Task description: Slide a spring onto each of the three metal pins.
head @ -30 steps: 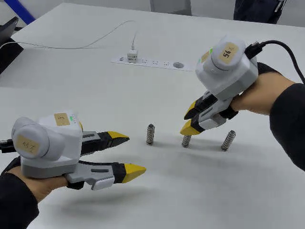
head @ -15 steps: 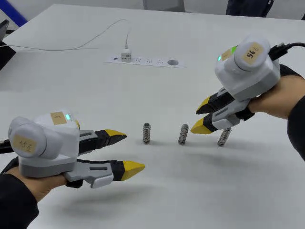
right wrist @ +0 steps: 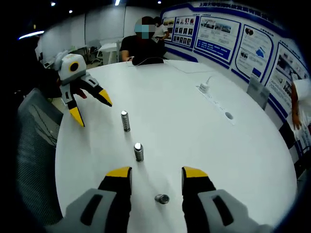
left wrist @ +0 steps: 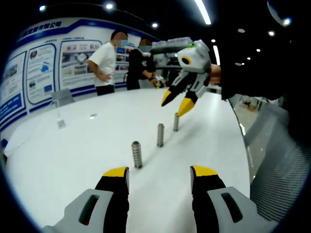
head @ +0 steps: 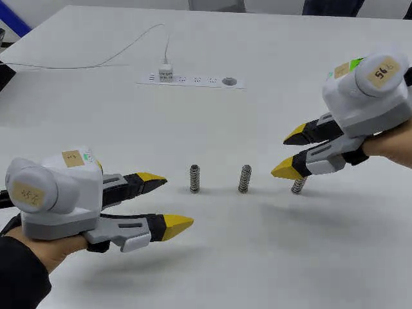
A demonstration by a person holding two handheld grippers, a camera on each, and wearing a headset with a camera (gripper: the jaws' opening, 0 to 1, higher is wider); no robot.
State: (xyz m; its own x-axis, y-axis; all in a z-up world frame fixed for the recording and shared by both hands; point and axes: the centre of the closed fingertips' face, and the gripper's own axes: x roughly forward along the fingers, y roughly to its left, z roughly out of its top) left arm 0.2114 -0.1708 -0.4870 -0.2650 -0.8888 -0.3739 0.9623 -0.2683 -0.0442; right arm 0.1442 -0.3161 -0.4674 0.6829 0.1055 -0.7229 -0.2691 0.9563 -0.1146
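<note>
Three short metal pins stand in a row on the white table, each wrapped in a spring: the left one (head: 194, 178), the middle one (head: 244, 178) and the right one (head: 299, 185), which leans a little. My left gripper (head: 165, 201) hovers open at the near left, its yellow tips pointing at the row. My right gripper (head: 291, 152) hangs open just above the right pin. From the left gripper view the nearest pin (left wrist: 137, 154) stands ahead of the tips. From the right gripper view the nearest pin (right wrist: 162, 198) sits between the fingers.
A white power strip (head: 190, 80) with a plugged charger and cable lies farther back on the table (head: 212, 257). People stand (left wrist: 108, 60) and sit (right wrist: 143, 46) beyond the table's far edges.
My right gripper has drawn back to the right and away from the middle pin, now over the right pin. The left gripper has kept its place.
</note>
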